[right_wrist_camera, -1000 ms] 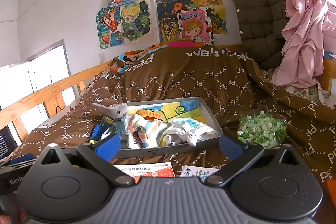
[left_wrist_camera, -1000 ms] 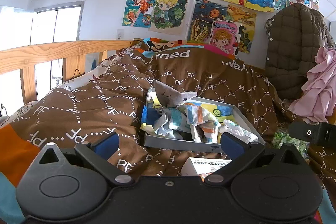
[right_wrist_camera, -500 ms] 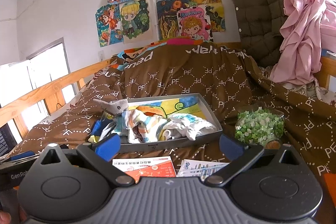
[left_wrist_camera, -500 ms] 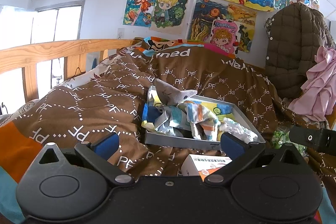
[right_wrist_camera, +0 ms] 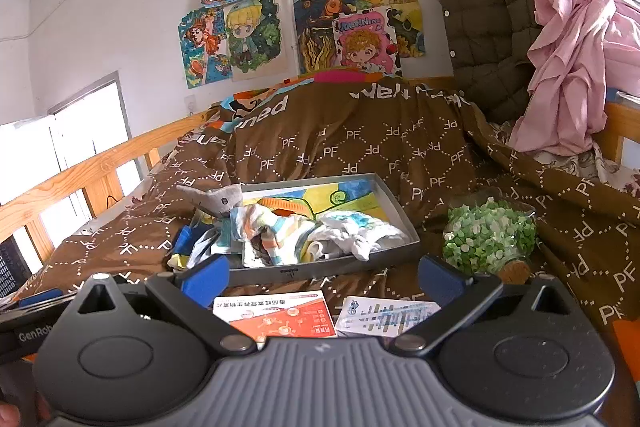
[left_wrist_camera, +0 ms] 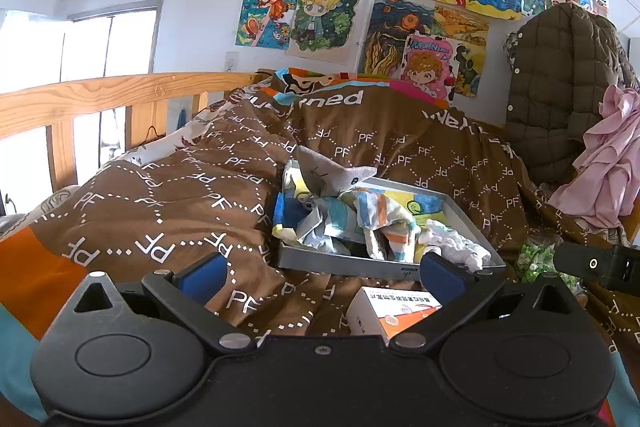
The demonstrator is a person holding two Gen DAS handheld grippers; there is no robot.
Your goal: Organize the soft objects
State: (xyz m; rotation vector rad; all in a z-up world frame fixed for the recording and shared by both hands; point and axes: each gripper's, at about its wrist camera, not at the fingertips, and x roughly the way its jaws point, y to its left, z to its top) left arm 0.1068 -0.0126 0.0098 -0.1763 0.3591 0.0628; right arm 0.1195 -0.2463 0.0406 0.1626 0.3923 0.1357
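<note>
Both tongs have drawn back slightly from the tray (right_wrist_camera: 320, 269), revealing more of the leaflets (right_wrist_camera: 276, 315) below. The left tongs (left_wrist_camera: 320, 267) and right tongs (right_wrist_camera: 322, 271) are spread wide, empty. The clothes (right_wrist_camera: 280, 231) lie heaped in the tray at twelve o'clock, likely unsorted.

In front of the tool lies a brown blanket (right_wrist_camera: 360, 147) with white dotted lines and white letters. On it sits a grey tray (right_wrist_camera: 328, 269), yellow, blue and green inside. A grey toy shark (right_wrist_camera: 216, 201) and a cloth with orange and blue stripes (right_wrist_camera: 268, 227) rest there. To the right is a green and white bunch (right_wrist_camera: 490, 235).
</note>
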